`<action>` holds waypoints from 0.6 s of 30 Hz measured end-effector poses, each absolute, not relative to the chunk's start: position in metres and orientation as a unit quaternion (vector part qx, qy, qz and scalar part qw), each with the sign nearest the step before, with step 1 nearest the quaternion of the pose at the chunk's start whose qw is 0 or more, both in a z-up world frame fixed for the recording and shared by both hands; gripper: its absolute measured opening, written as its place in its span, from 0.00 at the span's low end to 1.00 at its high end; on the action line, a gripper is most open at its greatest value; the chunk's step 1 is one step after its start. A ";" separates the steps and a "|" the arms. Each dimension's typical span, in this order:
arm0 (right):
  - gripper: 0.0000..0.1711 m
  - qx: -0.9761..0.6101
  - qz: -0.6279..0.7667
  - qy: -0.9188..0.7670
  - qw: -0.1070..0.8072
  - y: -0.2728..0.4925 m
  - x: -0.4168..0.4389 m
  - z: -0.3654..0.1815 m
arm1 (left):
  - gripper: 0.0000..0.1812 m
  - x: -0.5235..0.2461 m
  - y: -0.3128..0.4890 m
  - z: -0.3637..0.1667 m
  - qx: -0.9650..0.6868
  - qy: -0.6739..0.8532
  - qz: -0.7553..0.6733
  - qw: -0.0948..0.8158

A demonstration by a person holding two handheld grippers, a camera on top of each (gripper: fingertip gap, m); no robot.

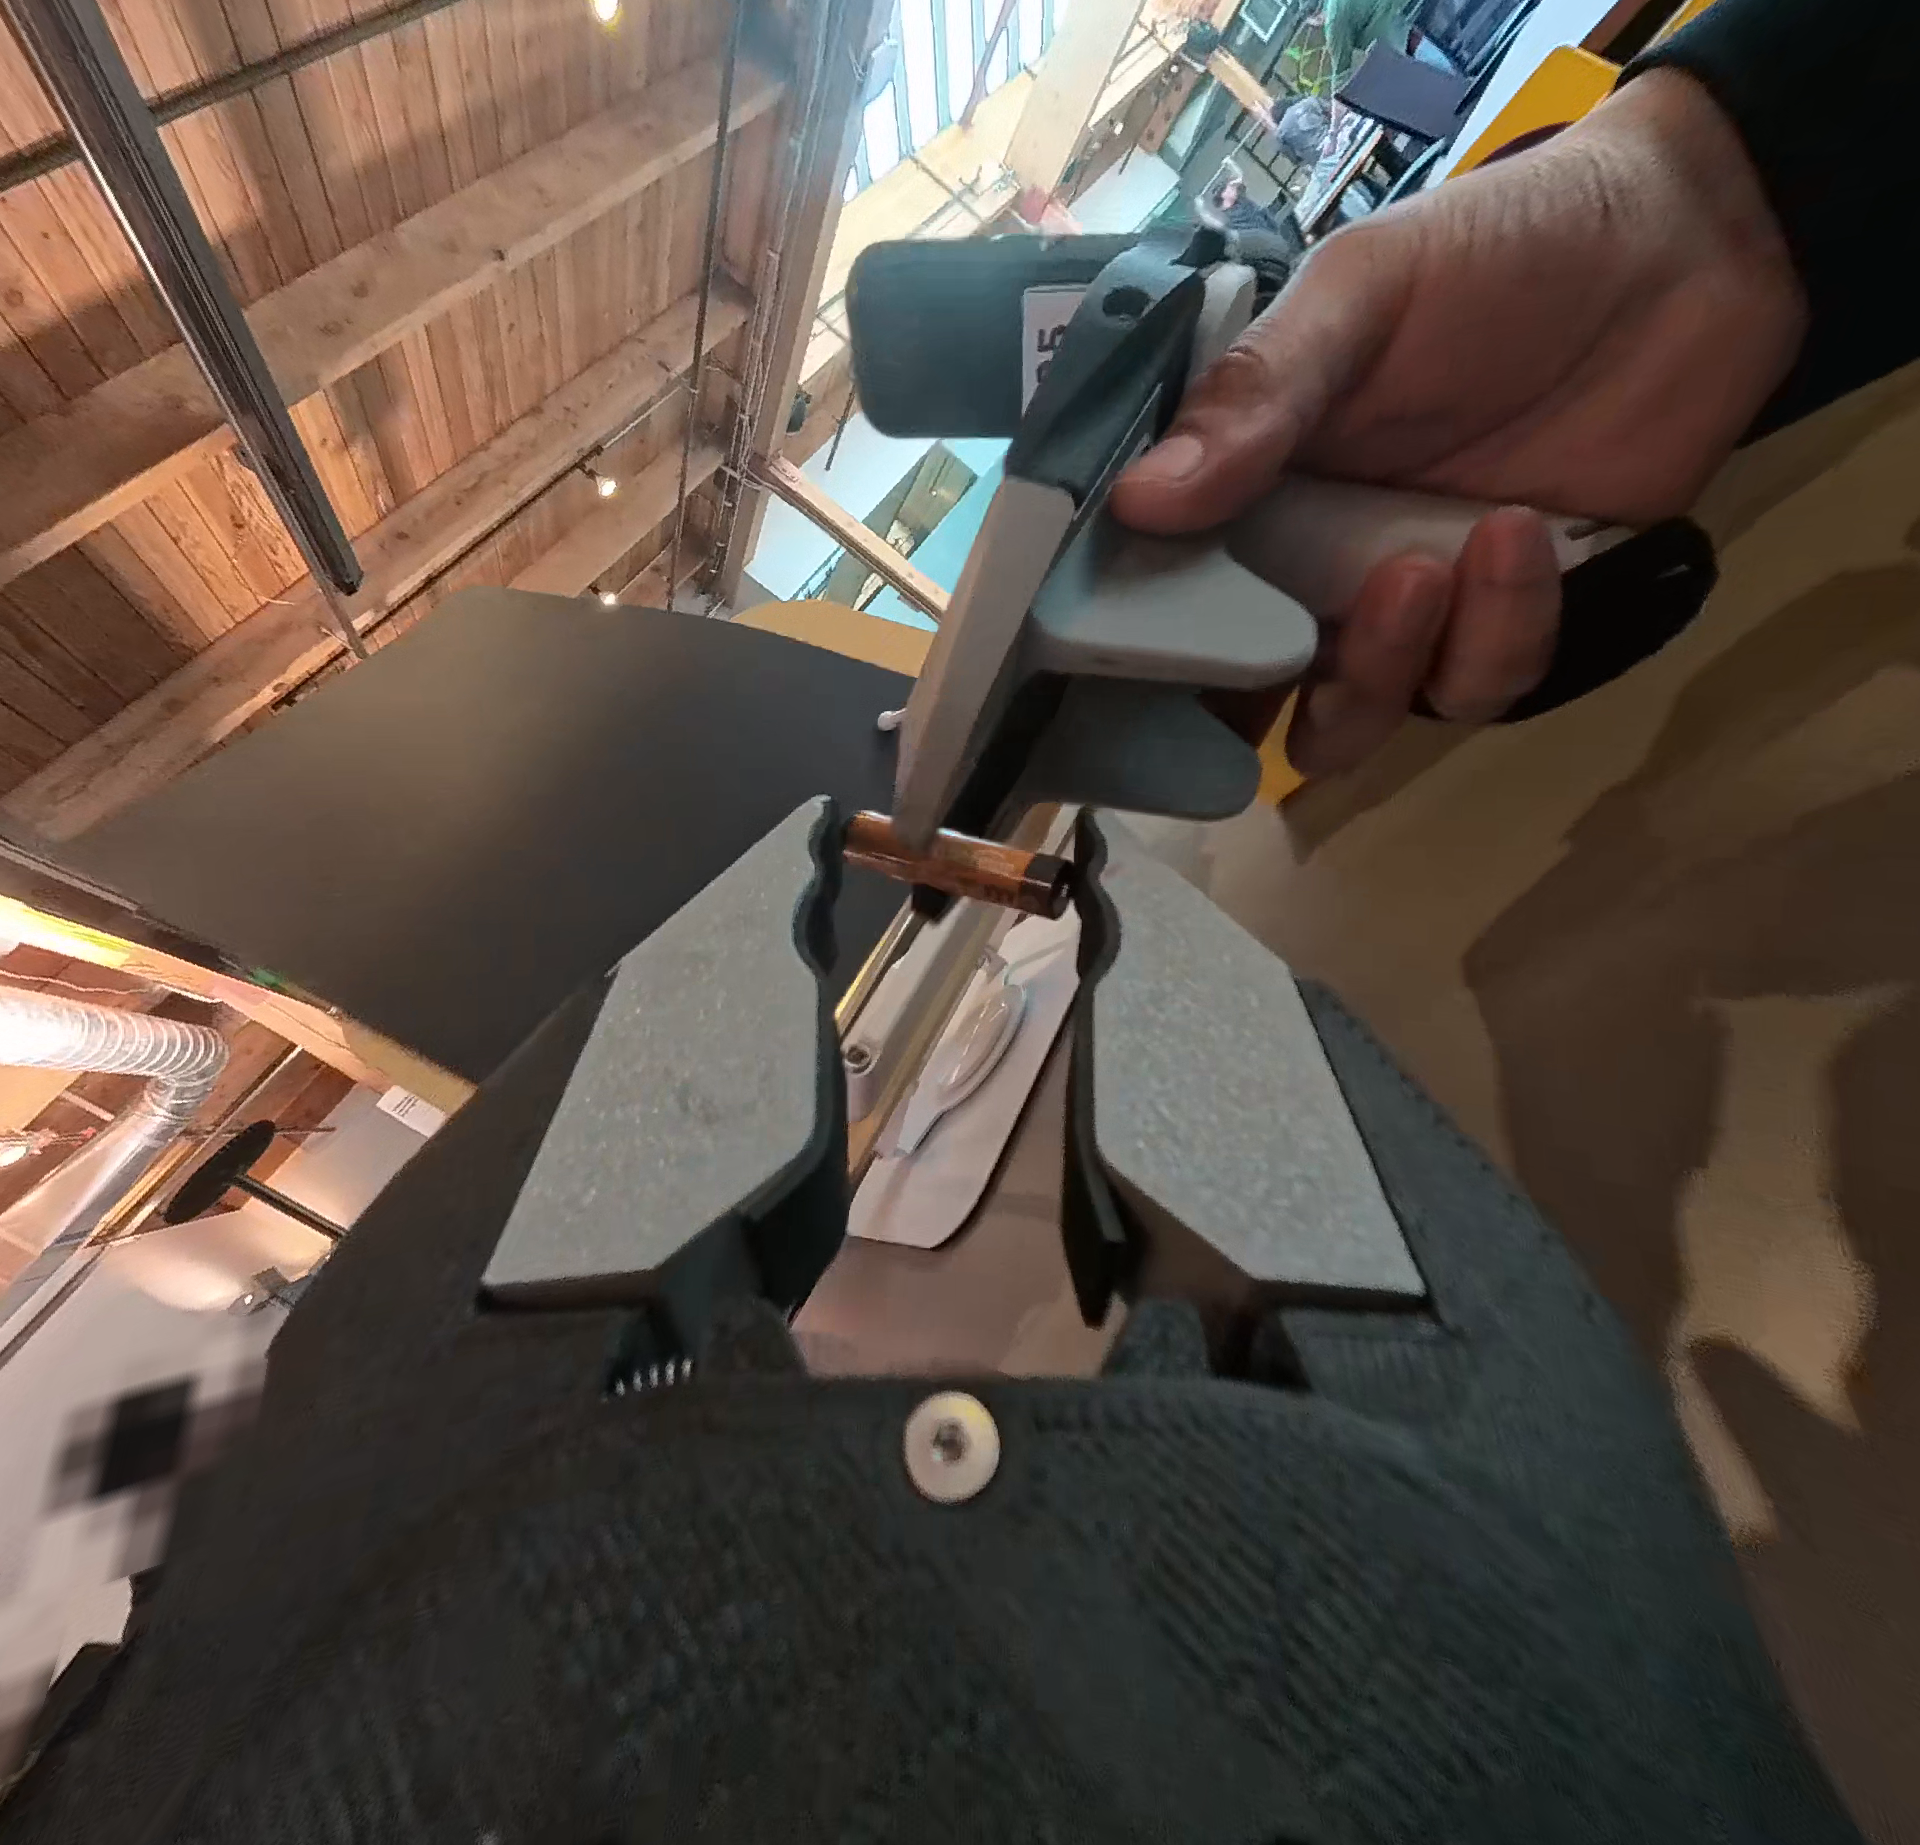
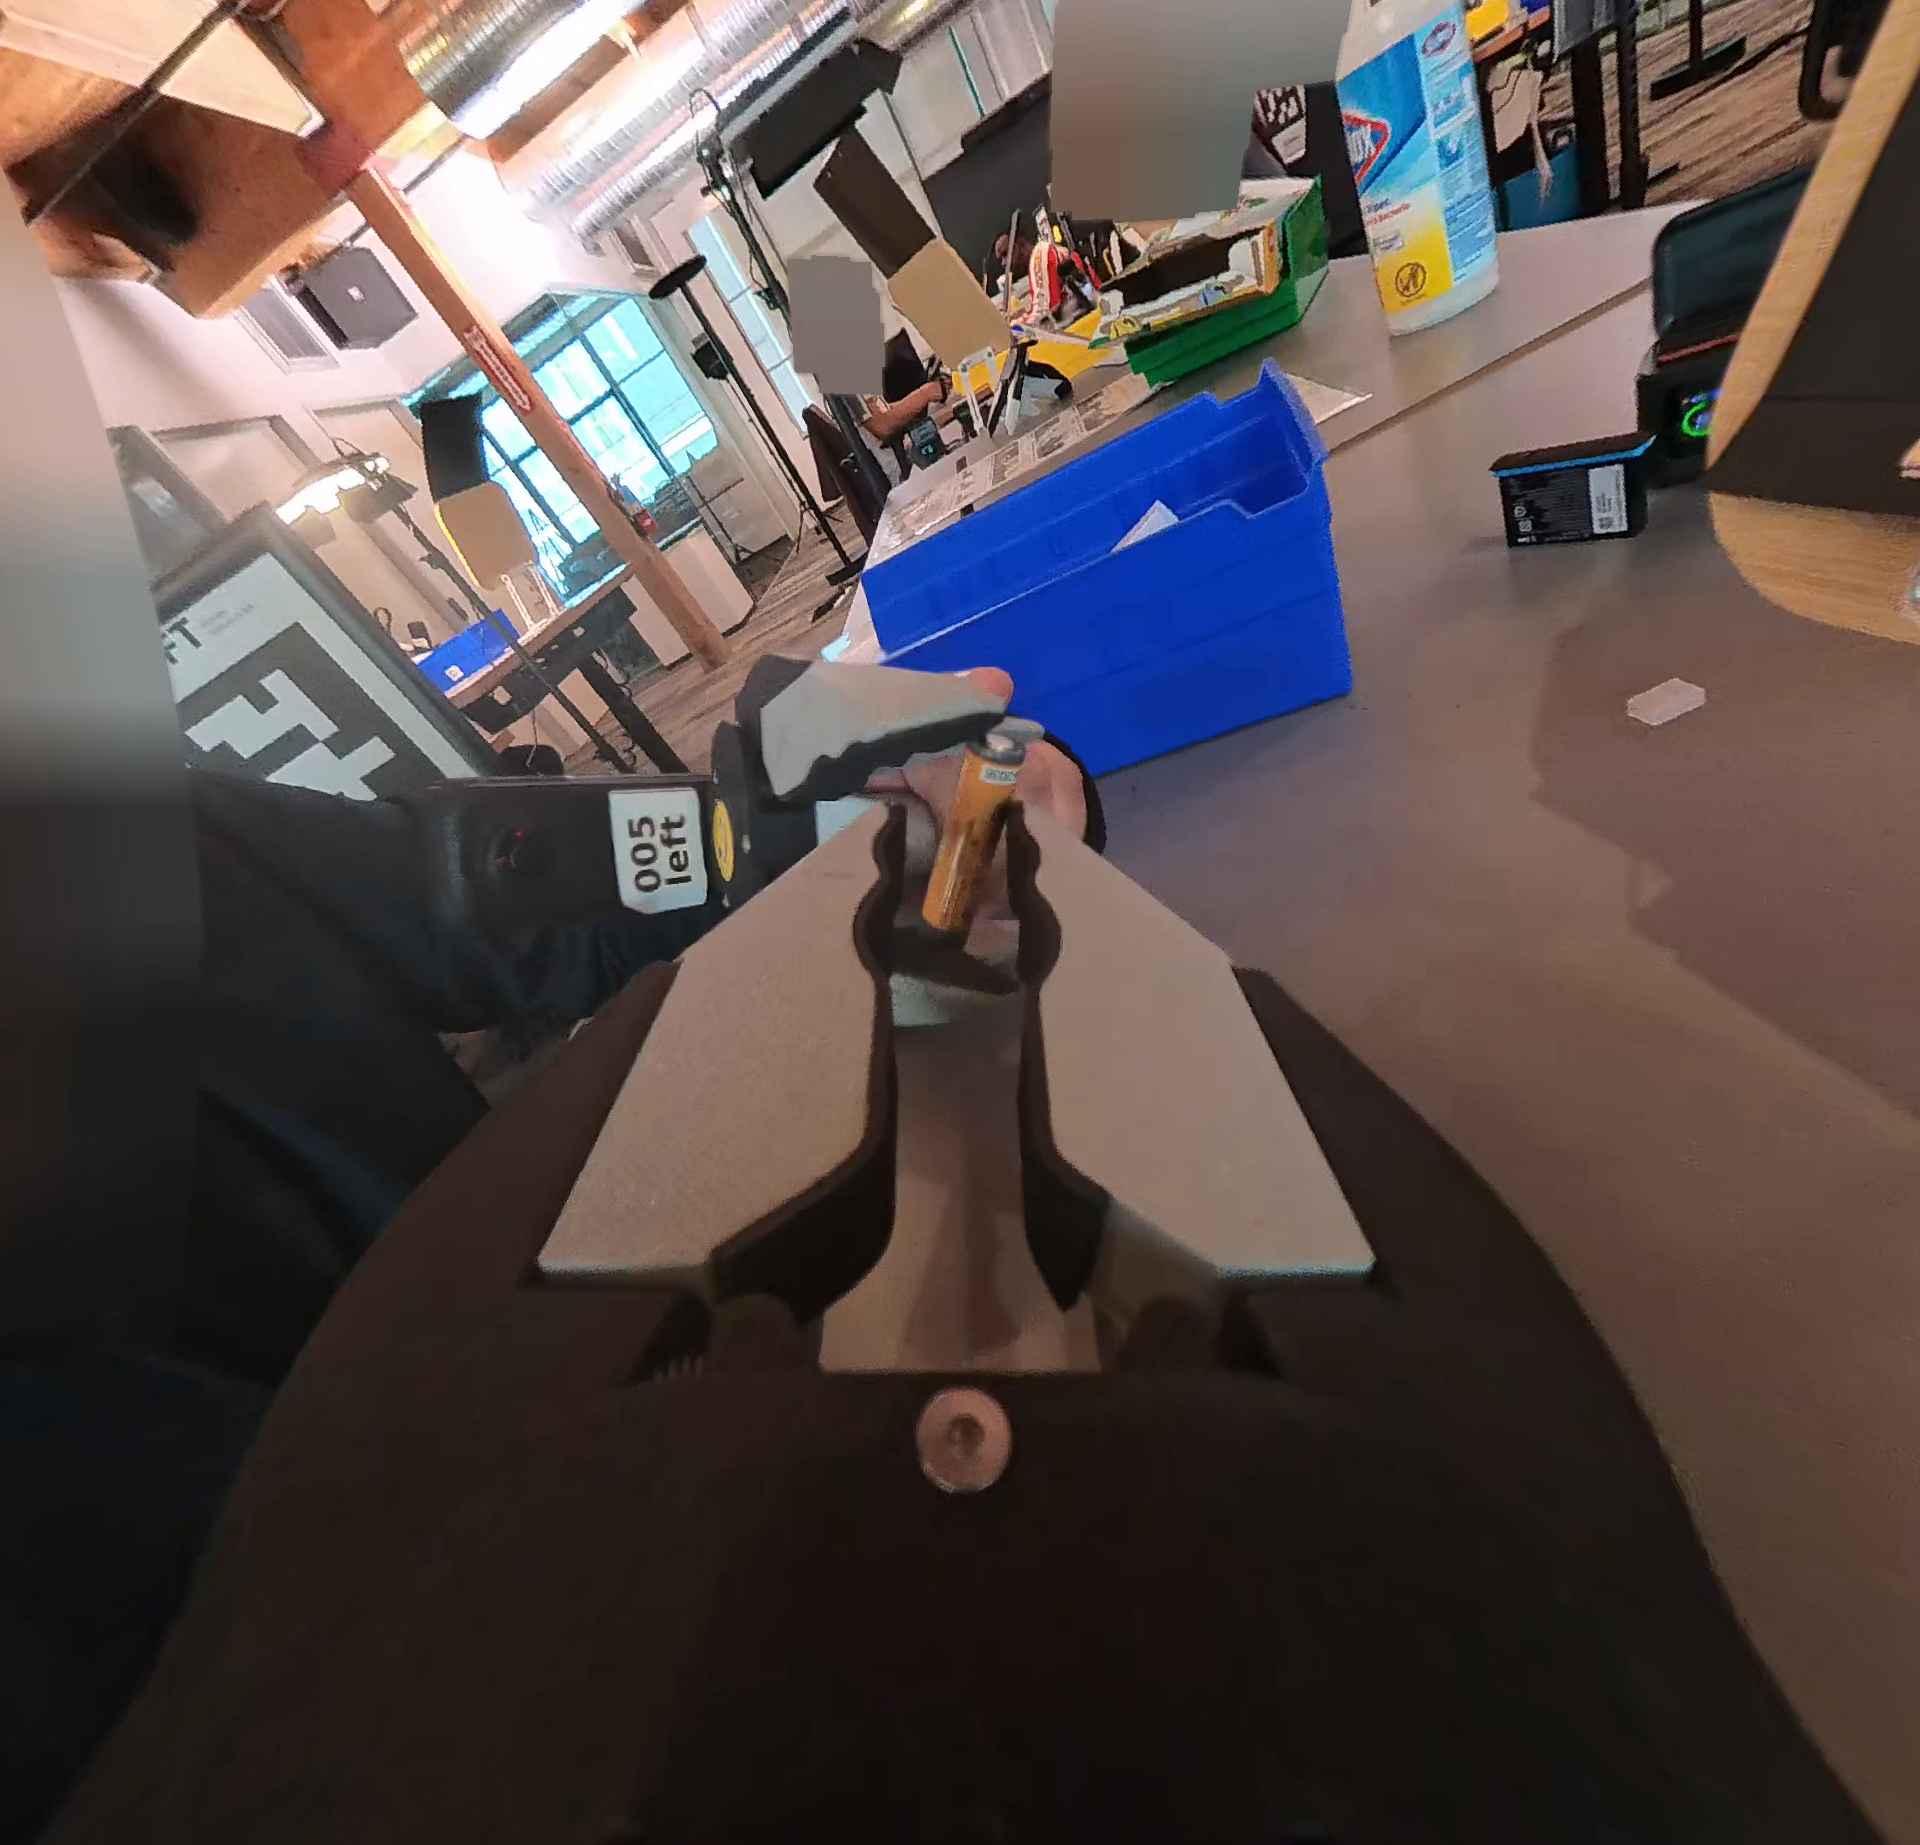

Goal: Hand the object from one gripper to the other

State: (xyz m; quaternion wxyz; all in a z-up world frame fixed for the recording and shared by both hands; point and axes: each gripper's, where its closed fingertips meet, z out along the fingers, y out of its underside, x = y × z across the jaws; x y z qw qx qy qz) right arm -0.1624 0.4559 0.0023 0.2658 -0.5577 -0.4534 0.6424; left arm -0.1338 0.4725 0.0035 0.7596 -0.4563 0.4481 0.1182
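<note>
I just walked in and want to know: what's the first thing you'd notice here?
Right in the middle, a small gold and black battery sits between the left gripper fingertips while the right gripper closes around it too. Behind them, a bright blue bin stands on the grey table, with a big white jug farther back.

hidden: battery (image 1: 956, 868) middle (behind right gripper (image 1: 928, 865)) | background: blurred

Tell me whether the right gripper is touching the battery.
Touching. In the left wrist view, the right gripper pinches the battery at mid-length, fingers above and below it, no gap showing.
</note>
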 end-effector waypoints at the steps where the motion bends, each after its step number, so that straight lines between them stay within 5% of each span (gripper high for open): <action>1: 0.07 -0.562 0.637 -0.458 0.262 0.454 -0.165 -0.001 | 0.23 -0.131 0.472 0.003 -0.456 0.452 0.116 0.758; 9: 0.04 -0.608 0.548 -0.459 0.345 0.475 -0.137 0.022 | 0.22 -0.126 0.471 -0.007 -0.507 0.434 0.052 0.743; 14: 0.04 -0.707 0.270 -0.463 0.462 0.548 -0.034 0.051 | 0.19 -0.125 0.482 -0.028 -0.543 0.449 0.067 0.707; 18: 0.04 -0.817 0.098 -0.420 0.382 0.595 0.050 0.014 | 0.16 -0.122 0.486 -0.039 -0.569 0.449 0.053 0.687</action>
